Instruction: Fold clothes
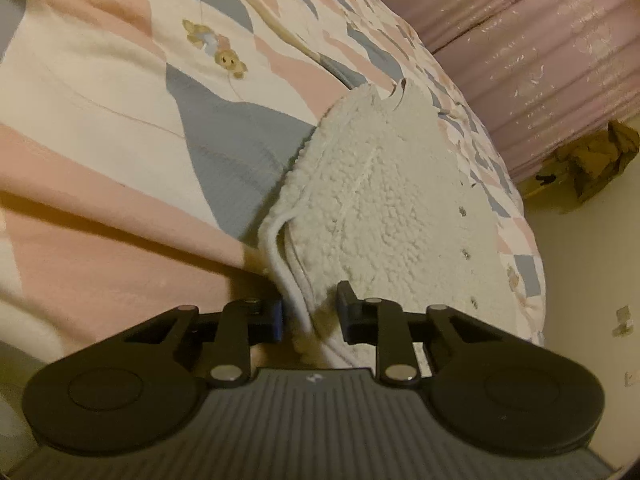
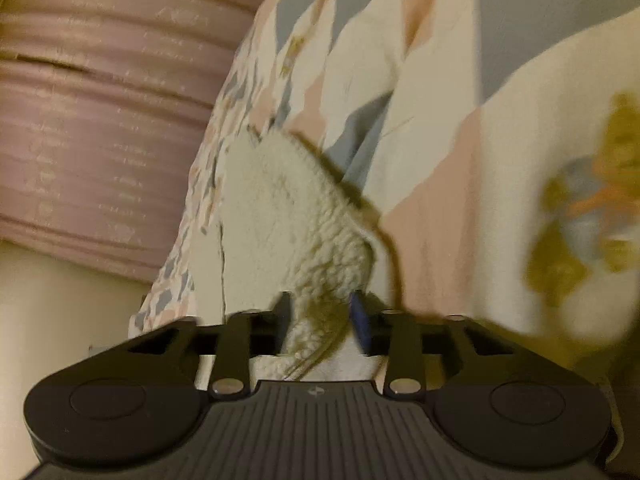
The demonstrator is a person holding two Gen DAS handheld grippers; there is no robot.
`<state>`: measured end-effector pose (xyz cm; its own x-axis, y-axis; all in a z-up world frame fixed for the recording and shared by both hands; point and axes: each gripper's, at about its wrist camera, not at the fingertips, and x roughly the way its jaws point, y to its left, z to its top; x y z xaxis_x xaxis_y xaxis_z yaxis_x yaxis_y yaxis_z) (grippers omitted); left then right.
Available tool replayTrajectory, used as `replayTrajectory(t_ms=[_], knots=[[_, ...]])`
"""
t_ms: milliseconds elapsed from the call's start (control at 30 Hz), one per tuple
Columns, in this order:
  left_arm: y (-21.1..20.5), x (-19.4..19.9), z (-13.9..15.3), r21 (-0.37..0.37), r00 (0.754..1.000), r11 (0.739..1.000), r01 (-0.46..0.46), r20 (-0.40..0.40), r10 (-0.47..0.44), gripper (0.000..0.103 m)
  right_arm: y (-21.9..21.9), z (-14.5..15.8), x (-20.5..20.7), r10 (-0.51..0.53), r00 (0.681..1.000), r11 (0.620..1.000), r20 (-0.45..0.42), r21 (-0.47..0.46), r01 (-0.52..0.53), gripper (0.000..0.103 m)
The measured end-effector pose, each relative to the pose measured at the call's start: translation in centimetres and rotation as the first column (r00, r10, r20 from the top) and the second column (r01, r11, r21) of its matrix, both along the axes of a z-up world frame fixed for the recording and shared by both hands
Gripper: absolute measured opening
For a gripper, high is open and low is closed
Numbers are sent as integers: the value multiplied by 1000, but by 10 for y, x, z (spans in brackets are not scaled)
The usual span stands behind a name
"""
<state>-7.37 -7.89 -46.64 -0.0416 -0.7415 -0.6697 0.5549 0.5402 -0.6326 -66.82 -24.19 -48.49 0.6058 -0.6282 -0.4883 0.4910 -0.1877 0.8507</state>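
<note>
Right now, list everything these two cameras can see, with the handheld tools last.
fleece garment: one, cream-white, folded on the bedspread near the bed's edge, with small studs down one side; both claws hold its near edge.
bedspread: one, patchwork of pink, cream and grey-blue with bear pictures, covering the bed.
curtain: one, dusty pink with a pale pattern, beyond the bed.
floor: pale cream, beside the bed.
brown crumpled thing: one, on the floor by the curtain; too unclear to name.
left claw: black, shut on the garment's edge.
right claw: black, shut on the garment; view blurred.
</note>
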Motion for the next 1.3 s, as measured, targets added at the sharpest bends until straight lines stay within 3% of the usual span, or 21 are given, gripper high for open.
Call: replayTrajectory(t_ms=[133,367,400,467,500,600,733,933,1133,1300], knots=[[1,-1,2,10,999,1000,7,50,-8,26,17,-2,-17,-47,998,999,-41,15,48,52],[-5,2,-3,-7,1000,1000,-10,19,10,28,10,-34,-8,-66,991,998,119,26,64,54],[-6,2,-4,-8,1000,1000,-13,13,13,27,9,-34,-5,-71,988,997,137,22,69,40],[-4,2,-2,-24,1000,1000,-8,12,8,12,-2,-30,0,-63,988,998,141,9,62,8],[-2,2,0,-38,1000,999,-5,9,5,9,-3,-26,1,-60,989,998,134,-4,61,5],[8,-3,9,-70,999,998,6,48,-3,6,-1,-7,-4,-61,997,997,45,-51,64,4],[24,-25,35,-114,983,991,66,176,-45,6,4,6,-18,-62,997,996,38,-62,64,4],[48,-52,51,-123,963,986,109,258,-74,6,22,15,-27,-79,997,994,7,-71,79,4],[60,-62,25,-37,958,994,105,270,-91,8,36,1,-31,-70,996,997,-54,-30,69,4],[69,-58,22,9,955,998,60,289,-60,23,45,7,-21,-39,964,999,-262,-17,35,9]])
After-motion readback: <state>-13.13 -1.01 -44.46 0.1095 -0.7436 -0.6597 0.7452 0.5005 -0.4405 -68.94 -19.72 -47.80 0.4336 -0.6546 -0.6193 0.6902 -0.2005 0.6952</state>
